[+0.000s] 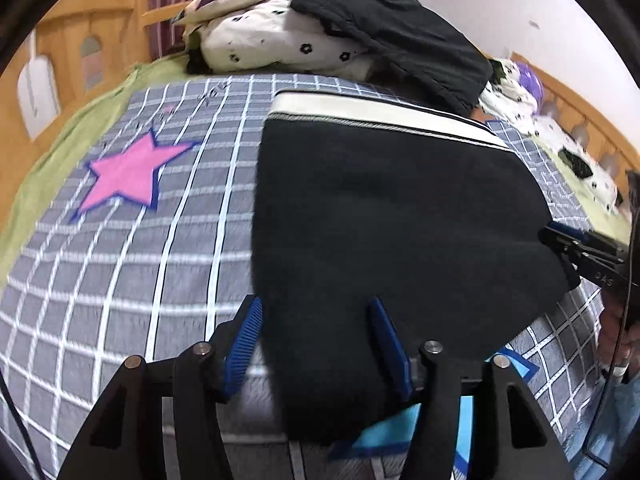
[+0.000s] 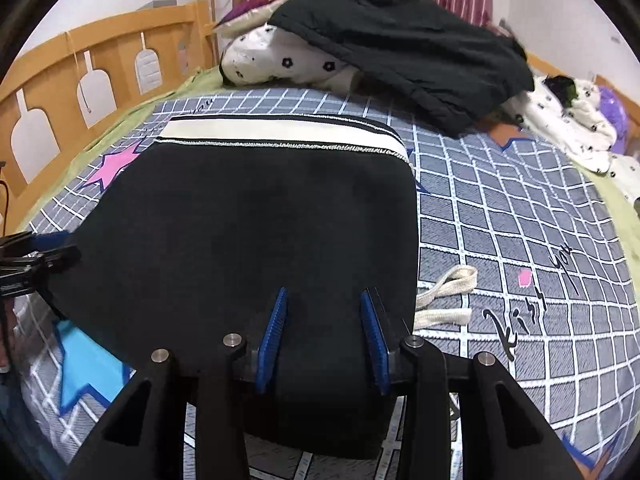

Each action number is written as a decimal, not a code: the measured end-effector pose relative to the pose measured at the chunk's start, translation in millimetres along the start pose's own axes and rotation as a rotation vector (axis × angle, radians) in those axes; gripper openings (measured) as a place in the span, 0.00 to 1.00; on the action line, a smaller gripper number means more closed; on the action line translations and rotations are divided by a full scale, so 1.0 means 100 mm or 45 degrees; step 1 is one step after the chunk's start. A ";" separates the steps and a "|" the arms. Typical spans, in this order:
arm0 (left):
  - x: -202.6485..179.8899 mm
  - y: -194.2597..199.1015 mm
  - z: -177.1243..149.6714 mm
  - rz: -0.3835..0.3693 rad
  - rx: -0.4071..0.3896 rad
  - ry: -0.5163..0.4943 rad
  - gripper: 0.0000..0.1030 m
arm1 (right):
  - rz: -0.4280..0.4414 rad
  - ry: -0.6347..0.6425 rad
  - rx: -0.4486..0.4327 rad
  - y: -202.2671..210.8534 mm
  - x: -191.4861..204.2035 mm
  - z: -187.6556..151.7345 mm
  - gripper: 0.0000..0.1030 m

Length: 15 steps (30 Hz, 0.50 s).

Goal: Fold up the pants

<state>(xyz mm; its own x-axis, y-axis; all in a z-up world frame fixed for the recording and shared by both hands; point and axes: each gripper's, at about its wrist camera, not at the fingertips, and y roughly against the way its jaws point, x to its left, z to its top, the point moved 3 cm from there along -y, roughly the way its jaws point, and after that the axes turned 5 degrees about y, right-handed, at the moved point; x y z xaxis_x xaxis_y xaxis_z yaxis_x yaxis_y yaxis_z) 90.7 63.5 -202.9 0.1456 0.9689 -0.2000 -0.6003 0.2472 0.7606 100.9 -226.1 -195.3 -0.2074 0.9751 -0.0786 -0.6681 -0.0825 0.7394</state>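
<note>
Pants (image 1: 400,216): laid flat on the checked bedspread (image 1: 120,280), folded into a short dark block; white waistband (image 1: 360,110) at the far edge.
Handling: judged soft, light and limp; sagging is expected unless the near edge is taken at two spread points.
Left gripper (image 1: 316,344): jaws parted, near left corner of the cloth lying between them, no pinch seen.
Right gripper (image 2: 324,340): jaws parted narrower, near right edge between them, pads not seen pressing.
Pose: both tongs are angled down and forward, side by side.
Drawstring (image 2: 444,300): left trailing beside the right edge.
</note>
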 end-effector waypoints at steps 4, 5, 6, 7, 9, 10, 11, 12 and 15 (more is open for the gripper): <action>0.08 0.03 -0.02 -0.047 0.029 0.072 0.56 | 0.000 -0.088 0.063 -0.01 -0.04 0.06 0.36; 0.08 0.05 -0.04 -0.038 0.026 0.059 0.56 | -0.019 -0.071 0.073 0.00 -0.02 0.06 0.36; 0.07 0.08 -0.06 -0.022 0.019 0.039 0.56 | -0.036 -0.048 0.071 0.02 0.00 0.04 0.36; 0.08 0.11 -0.08 -0.007 0.009 0.021 0.56 | -0.049 -0.028 0.068 0.04 0.02 0.02 0.36; 0.12 0.20 -0.15 -0.023 -0.003 0.009 0.56 | -0.054 -0.025 0.069 0.09 0.03 -0.01 0.36; 0.13 0.24 -0.17 -0.044 -0.005 -0.001 0.56 | -0.057 -0.035 0.072 0.13 0.01 -0.04 0.36; 0.13 0.29 -0.20 -0.067 -0.008 -0.022 0.54 | -0.070 -0.045 0.071 0.18 0.00 -0.06 0.36; 0.11 0.35 -0.25 -0.093 -0.016 -0.060 0.54 | -0.085 -0.054 0.065 0.24 -0.01 -0.09 0.36; 0.01 0.43 -0.41 -0.104 0.008 -0.164 0.54 | -0.104 -0.081 0.038 0.42 -0.05 -0.17 0.36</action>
<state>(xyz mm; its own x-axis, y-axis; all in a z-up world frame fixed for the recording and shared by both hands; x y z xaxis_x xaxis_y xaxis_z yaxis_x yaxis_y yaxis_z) 32.9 74.7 -196.0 0.2935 0.9386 -0.1811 -0.5773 0.3251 0.7490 61.6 -238.2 -175.6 -0.1070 0.9895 -0.0973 -0.6589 0.0027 0.7522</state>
